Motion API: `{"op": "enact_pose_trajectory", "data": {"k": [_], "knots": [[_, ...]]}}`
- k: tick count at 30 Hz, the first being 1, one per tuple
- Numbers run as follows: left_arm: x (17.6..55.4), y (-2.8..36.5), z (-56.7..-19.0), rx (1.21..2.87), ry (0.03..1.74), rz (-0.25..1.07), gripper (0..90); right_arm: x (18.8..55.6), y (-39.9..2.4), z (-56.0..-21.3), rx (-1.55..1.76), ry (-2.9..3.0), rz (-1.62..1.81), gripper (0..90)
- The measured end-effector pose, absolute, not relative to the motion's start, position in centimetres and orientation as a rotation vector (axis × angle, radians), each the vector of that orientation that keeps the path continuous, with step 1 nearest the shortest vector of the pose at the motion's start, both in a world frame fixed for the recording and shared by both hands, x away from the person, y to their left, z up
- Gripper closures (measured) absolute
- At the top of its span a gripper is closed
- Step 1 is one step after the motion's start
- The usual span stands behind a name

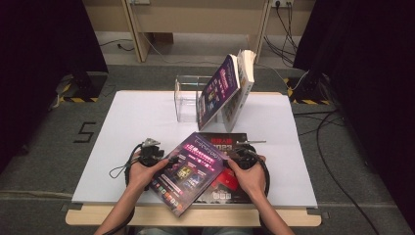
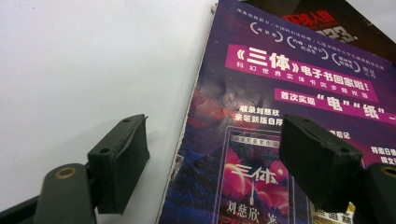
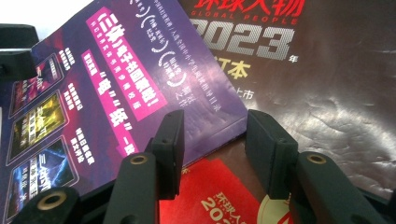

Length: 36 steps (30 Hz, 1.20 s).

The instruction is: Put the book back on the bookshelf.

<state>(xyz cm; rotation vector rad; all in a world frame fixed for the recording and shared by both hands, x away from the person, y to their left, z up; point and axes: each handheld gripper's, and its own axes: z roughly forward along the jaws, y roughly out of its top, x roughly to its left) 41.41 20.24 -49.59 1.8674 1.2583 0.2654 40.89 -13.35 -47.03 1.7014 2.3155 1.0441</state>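
A person sits at the near edge of a white rectangular tabletop (image 1: 132,122), a black two-jaw gripper in each hand. Near the middle of that near edge lies a glossy purple paperback magazine (image 1: 188,172) with pink banners and white Chinese lettering, turned at an angle so one corner points toward the person. It rests partly on top of a dark brown and red magazine (image 1: 232,183) printed with "2023" (the purple one covers its left part).

The left gripper (image 2: 212,161) sits at the purple magazine's left edge. Its jaws stand apart: one pad (image 2: 122,161) is over bare tabletop, the other over the cover, with the magazine's edge running between them. Neither pad presses on it.

The right gripper (image 3: 212,149) is at the magazine's right-hand corner, above the dark magazine. Its jaws are also spread, with that purple corner lying in the gap between them, and I cannot see either pad squeezing it.

Toward the far edge of the tabletop stands a clear plastic box-shaped holder (image 1: 188,100). Leaning beside it on the right are another purple magazine (image 1: 218,90) and a thick pale-paged book (image 1: 243,83), both tilted.
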Motion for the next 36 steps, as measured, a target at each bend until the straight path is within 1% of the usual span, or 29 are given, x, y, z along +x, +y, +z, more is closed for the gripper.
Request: {"op": "enact_pose_trajectory", "data": {"k": [4, 6, 8, 9, 10, 12, 16, 17, 22, 26, 30, 32, 36], "knots": [[41.4, 20.3, -49.6, 1.870, 1.257, 0.264, 23.1, 40.8, -13.3, -47.1, 1.703, 2.328, 1.038, 58.1], [41.4, 20.3, -49.6, 1.867, 1.256, 0.263, 24.1, 40.7, -13.3, -47.2, 1.708, 2.329, 1.039, 59.6], [41.4, 20.4, -49.6, 1.868, 1.255, 0.263, 25.4, 40.7, -13.4, -47.2, 1.712, 2.329, 1.040, 62.4], [41.4, 20.5, -49.6, 1.868, 1.255, 0.264, 26.5, 40.6, -13.4, -47.2, 1.706, 2.330, 1.038, 67.6], [41.4, 20.5, -49.5, 1.862, 1.256, 0.262, 28.6, 40.6, -13.5, -47.2, 1.693, 2.326, 1.040, 72.0], [41.3, 20.6, -49.5, 1.861, 1.254, 0.271, 33.4, 40.5, -13.6, -47.2, 1.699, 2.313, 1.041, 77.8], [41.3, 20.8, -49.2, 1.842, 1.264, 0.290, 48.5, 40.4, -13.7, -47.1, 1.712, 2.309, 1.024, 88.9], [41.3, 20.9, -49.1, 1.844, 1.264, 0.296, 52.1, 40.4, -13.7, -47.1, 1.710, 2.314, 1.016, 90.0], [41.5, 21.0, -48.8, 1.848, 1.291, 0.322, 68.4, 40.4, -13.7, -47.2, 1.716, 2.328, 0.983, 90.0], [41.7, 21.1, -48.6, 1.882, 1.314, 0.316, 78.6, 40.4, -13.7, -47.2, 1.722, 2.336, 0.957, 90.0], [42.0, 21.2, -48.7, 1.903, 1.333, 0.328, 85.7, 40.5, -13.6, -47.2, 1.725, 2.339, 0.944, 90.0], [42.1, 21.2, -48.6, 1.924, 1.335, 0.355, 88.8, 40.5, -13.6, -47.1, 1.727, 2.341, 0.939, 90.0], [42.6, 21.2, -48.6, 1.949, 1.355, 0.357, 89.7, 40.7, -13.5, -47.1, 1.734, 2.344, 0.934, 90.0]]}}
